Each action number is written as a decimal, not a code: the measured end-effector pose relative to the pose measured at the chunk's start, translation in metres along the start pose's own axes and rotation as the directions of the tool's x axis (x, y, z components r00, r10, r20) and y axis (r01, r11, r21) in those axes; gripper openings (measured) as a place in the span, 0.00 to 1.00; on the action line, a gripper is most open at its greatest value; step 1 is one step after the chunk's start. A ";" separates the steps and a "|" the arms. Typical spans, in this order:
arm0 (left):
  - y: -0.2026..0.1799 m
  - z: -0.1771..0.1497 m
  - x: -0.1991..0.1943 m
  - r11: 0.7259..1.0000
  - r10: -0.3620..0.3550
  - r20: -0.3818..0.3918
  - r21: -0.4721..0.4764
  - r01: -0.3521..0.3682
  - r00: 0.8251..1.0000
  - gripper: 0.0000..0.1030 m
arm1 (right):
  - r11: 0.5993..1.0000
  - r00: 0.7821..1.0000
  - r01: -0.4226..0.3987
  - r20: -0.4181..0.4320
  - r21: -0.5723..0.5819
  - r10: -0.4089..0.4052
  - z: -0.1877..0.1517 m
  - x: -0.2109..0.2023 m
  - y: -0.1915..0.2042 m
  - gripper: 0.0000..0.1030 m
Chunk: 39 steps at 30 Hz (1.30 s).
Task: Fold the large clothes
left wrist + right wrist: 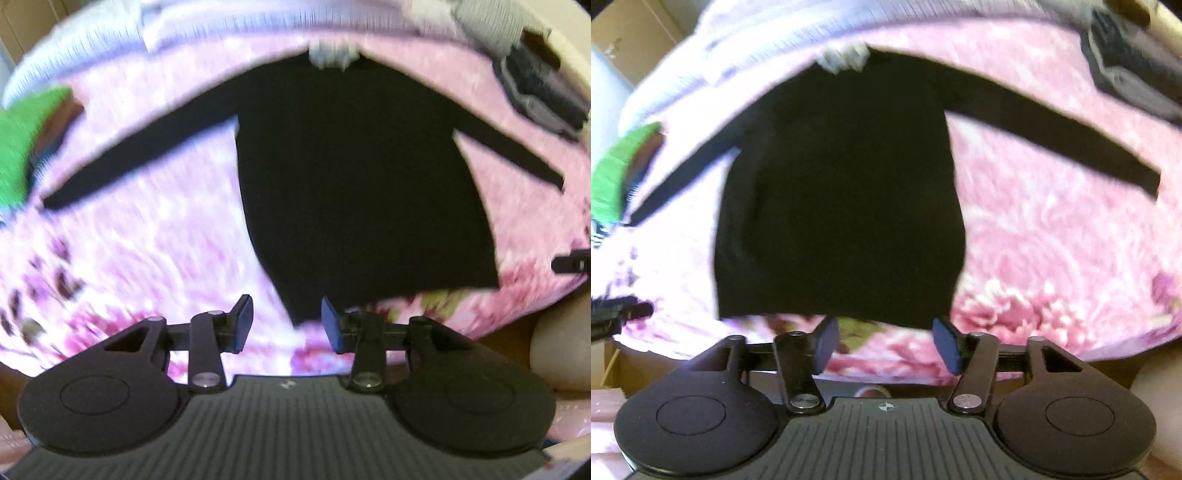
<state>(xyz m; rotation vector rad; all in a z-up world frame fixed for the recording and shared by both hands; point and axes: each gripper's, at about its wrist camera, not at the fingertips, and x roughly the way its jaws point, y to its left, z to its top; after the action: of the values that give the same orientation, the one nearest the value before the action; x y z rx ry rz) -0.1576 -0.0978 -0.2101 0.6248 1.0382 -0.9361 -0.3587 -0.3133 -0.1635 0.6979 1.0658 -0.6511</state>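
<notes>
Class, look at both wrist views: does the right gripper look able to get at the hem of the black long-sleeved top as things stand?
Probably yes. The right gripper hangs just short of the black top's hem with its jaws open and nothing between them. The top lies spread flat on the pink floral cover, and nothing lies between jaws and hem.

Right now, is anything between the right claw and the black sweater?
No. In the right wrist view, only bare pink flowery blanket shows between the open right claw and the black sweater hem.

Pink floral blanket [155,258], green cloth [22,147] at its left, dark folded stack [543,92] at its far right.
</notes>
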 end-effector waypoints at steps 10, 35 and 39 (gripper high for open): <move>-0.050 0.001 -0.093 0.998 0.055 0.125 -0.015 -0.053 0.991 0.48 | 0.994 0.991 -0.004 0.136 -0.106 0.018 0.007 -0.098 0.025 0.64; -0.141 -0.079 -0.160 0.996 0.092 0.144 -0.025 -0.089 0.985 0.53 | 0.976 0.989 -0.057 0.120 -0.212 0.084 -0.086 -0.154 -0.014 0.64; -0.147 -0.081 -0.160 0.996 0.088 0.140 -0.013 -0.087 0.986 0.53 | 0.978 0.989 -0.060 0.118 -0.201 0.085 -0.090 -0.156 -0.018 0.64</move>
<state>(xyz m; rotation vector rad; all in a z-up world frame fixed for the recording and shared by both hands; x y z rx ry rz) -0.3539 -0.0476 -0.0970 0.5854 0.8812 -0.8861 -0.4755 -0.2336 -0.0511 0.5145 0.9676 -0.5114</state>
